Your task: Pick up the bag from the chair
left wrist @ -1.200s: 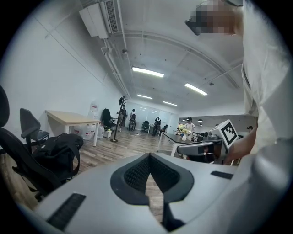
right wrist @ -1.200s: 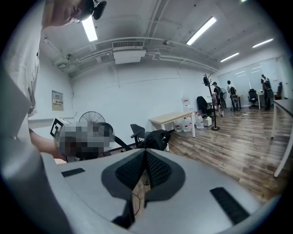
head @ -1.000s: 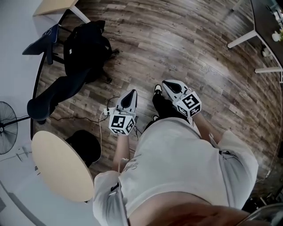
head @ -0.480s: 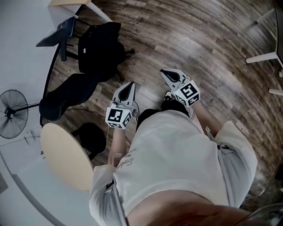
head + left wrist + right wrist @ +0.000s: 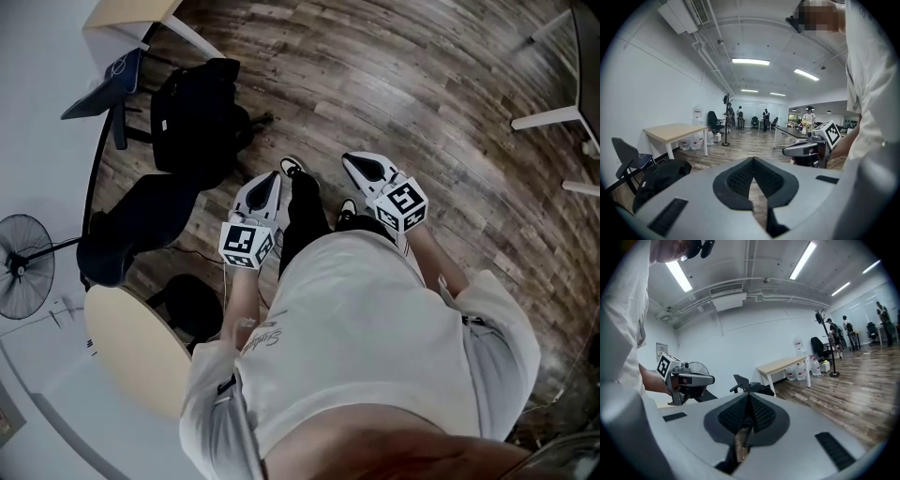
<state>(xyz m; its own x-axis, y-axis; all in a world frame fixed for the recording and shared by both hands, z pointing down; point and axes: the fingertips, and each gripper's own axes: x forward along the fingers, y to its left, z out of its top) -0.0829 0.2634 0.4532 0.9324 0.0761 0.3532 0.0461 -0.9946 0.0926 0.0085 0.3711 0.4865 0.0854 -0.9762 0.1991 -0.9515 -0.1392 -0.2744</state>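
In the head view, the bag (image 5: 195, 117) rests on the chair (image 5: 136, 216), well apart from the left gripper (image 5: 268, 183) and right gripper (image 5: 362, 169), which are likely held ahead for the approach. The left gripper view shows jaws pressed together, empty. The right gripper view shows the same, as nothing is within reach.

Self: white short-sleeved T-shirt (image 5: 375, 337) with a small dark script print (image 5: 267, 343) on its left side. Black trousers (image 5: 302, 214). Shoes (image 5: 292, 167) black with white trim. Left gripper (image 5: 274, 178) and right gripper (image 5: 352, 161): pale grey shells, black ribbed pads (image 5: 739, 179), each carrying a white cube (image 5: 247, 244) with black square markers.
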